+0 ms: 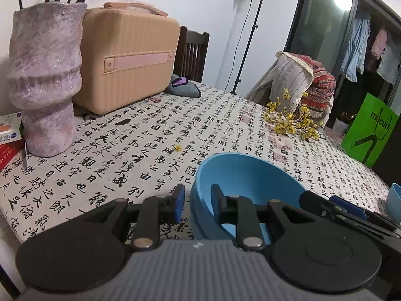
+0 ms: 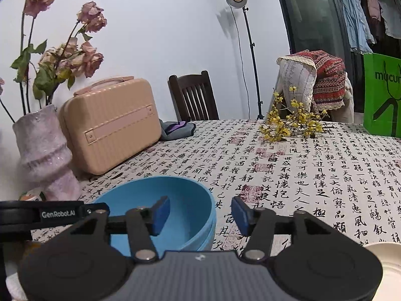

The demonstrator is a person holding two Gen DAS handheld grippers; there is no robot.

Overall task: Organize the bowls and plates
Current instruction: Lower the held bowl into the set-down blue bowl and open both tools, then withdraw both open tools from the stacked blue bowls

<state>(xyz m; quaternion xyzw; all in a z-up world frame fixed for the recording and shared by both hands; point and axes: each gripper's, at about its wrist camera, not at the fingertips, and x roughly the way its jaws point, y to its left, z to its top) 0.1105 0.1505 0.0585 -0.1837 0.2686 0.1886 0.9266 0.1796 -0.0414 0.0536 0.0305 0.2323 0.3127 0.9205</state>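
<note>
A blue bowl stands on the calligraphy-print tablecloth, and a second blue rim just under it suggests a nested pair. My left gripper straddles the bowl's left rim, one pad outside, one finger inside, with a visible gap to the wall. In the right wrist view the same bowl has my right gripper across its right rim, jaws wide apart and touching nothing. Another light blue bowl peeks in at the right edge. A cream plate lies at the lower right.
A mauve vase with dried roses and a peach case stand at the back left, with a grey cloth beside them. A yellow flower sprig and a green bag sit far right. Chairs stand behind the table.
</note>
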